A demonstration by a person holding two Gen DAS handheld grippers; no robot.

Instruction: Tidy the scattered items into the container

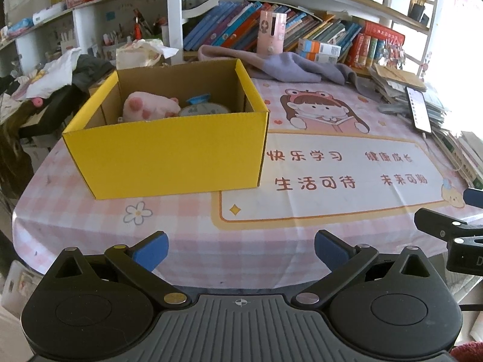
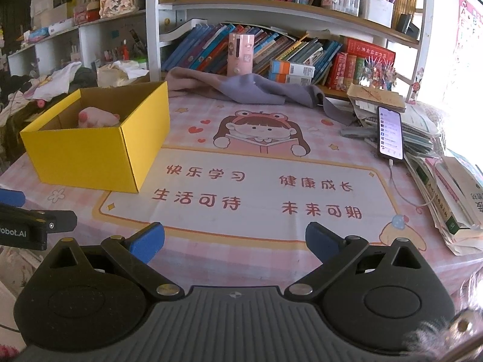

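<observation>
Tongs wide apart, empty: left gripper (image 1: 241, 249), right gripper (image 2: 235, 241).
Probably finished; check mat (image 2: 271, 199) beside yellow box (image 1: 169, 150) before withdrawing.

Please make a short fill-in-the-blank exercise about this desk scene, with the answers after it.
1. The pink plush toy lies inside the ____ box.
2. The left gripper and the right gripper are both ____.
3. The phone has its screen ____.

Answers: yellow; open; on
</observation>
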